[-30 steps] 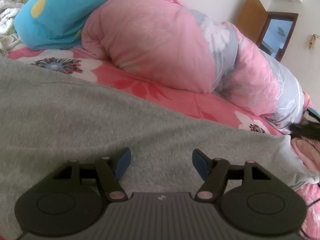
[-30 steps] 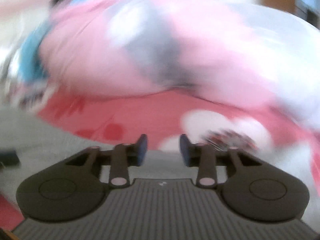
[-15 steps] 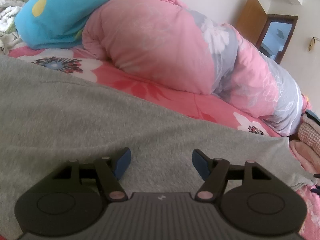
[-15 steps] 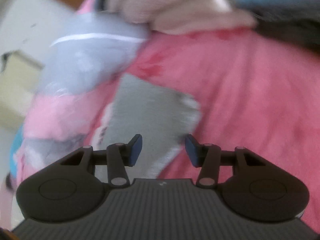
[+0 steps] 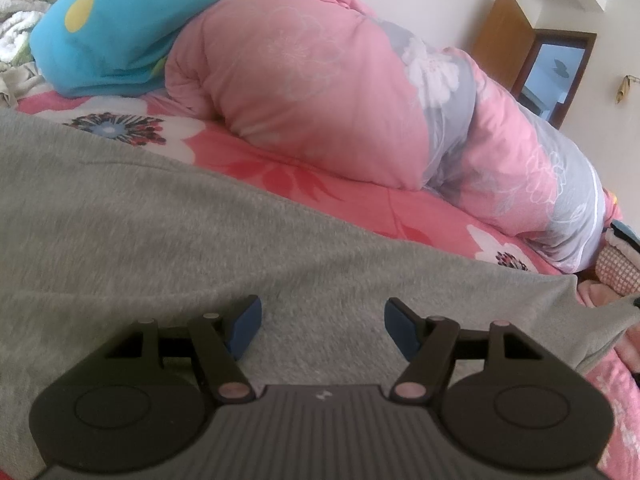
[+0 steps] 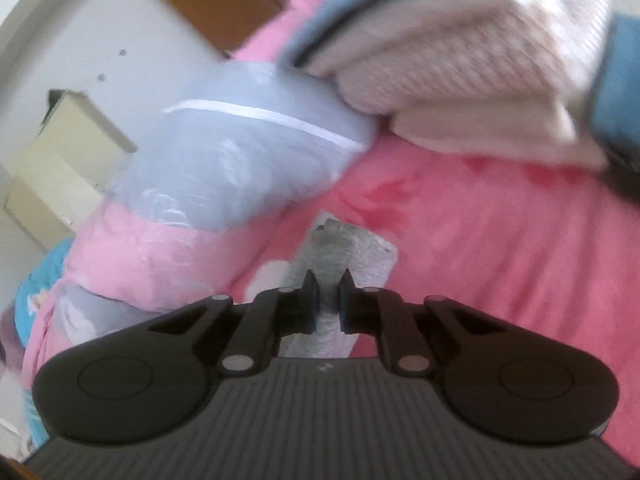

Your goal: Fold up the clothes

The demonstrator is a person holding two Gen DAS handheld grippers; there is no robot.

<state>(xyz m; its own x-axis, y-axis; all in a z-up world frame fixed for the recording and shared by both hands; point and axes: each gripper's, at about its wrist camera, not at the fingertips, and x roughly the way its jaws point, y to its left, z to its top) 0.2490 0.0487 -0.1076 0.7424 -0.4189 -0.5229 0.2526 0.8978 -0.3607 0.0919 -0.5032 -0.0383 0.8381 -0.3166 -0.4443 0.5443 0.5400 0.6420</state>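
Note:
A grey garment [image 5: 168,240] lies spread on the pink floral bed sheet [image 5: 304,176]. My left gripper [image 5: 322,326] is open and empty, low over the garment's middle. In the right wrist view, my right gripper [image 6: 328,300] has closed on the end of the grey garment [image 6: 352,248]; the cloth sits bunched between the nearly shut jaws, and its corner sticks out ahead over the sheet [image 6: 500,240].
A rolled pink and grey quilt [image 5: 320,92] and a blue pillow [image 5: 108,36] lie along the far side of the bed. A stack of folded clothes [image 6: 472,68] sits ahead of the right gripper. A wooden door [image 5: 504,36] stands behind.
My right gripper swung over to the garment's end and closed its jaws on the cloth. The left gripper has stayed open in place.

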